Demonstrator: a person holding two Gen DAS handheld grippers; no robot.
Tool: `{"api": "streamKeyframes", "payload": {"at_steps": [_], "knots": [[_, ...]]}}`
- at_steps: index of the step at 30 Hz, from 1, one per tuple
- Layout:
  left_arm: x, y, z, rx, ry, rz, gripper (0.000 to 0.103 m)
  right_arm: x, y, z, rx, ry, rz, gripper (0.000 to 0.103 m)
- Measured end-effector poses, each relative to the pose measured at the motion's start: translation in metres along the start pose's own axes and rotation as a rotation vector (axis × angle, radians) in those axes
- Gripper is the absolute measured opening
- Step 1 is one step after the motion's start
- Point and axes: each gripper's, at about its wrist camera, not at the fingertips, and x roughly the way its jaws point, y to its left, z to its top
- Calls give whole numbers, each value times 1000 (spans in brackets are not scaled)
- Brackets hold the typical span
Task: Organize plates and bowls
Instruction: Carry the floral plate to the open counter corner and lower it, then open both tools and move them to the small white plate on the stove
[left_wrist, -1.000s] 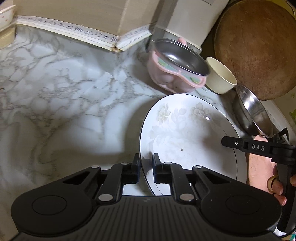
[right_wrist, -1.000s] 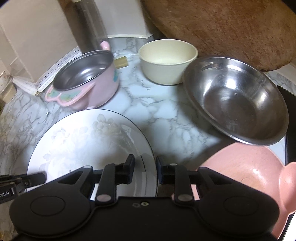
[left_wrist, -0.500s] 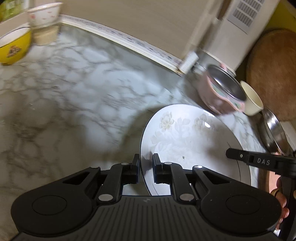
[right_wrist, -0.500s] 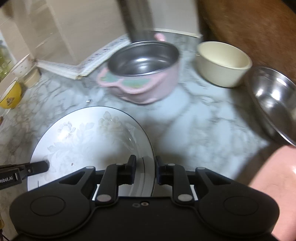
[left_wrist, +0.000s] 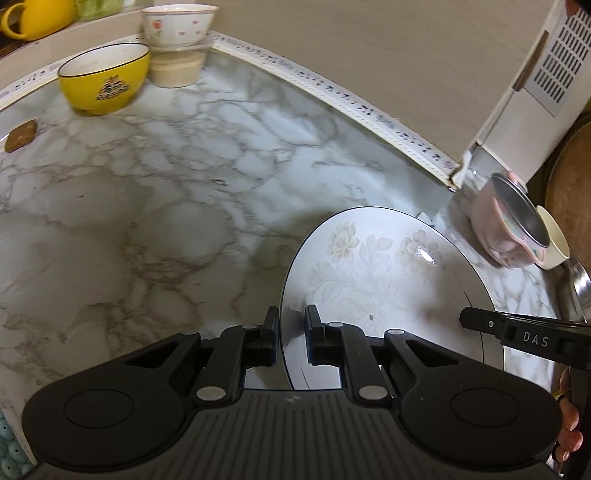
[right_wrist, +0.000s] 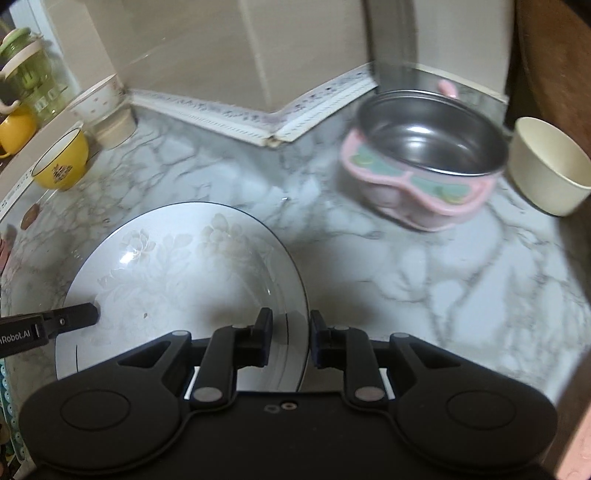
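On the marble counter (left_wrist: 155, 206), far left, a yellow bowl (left_wrist: 105, 83) stands upright beside a floral bowl (left_wrist: 179, 24) stacked on a beige one. Toward the middle, the white floral plate (left_wrist: 373, 273) is carried face up above the counter, roughly level; being round, it has no long axis. The left gripper (left_wrist: 291, 325) is clenched on its left rim, and the right gripper (right_wrist: 291, 330) is clamped on the opposite rim, one finger above and one below. Further right, a pink steel-lined bowl (right_wrist: 428, 155) stands upright near the wall corner, just beside a cream bowl (right_wrist: 550, 166).
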Motion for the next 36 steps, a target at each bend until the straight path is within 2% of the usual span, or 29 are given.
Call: {"api": "streamKeyframes", "payload": {"at_steps": [9, 20, 29, 36], "knots": [[4, 13, 2, -18, -5, 11, 13, 8, 15, 4, -26, -6, -1, 22], [5, 16, 2, -20, -7, 7, 14, 5, 12, 3, 4, -17, -2, 22], [-10, 7, -3, 38, -54, 73, 14, -15, -3, -4, 34, -54, -9, 30], [-29, -2, -6, 95, -108, 91, 17, -41, -11, -13, 21, -111, -39, 43]]}}
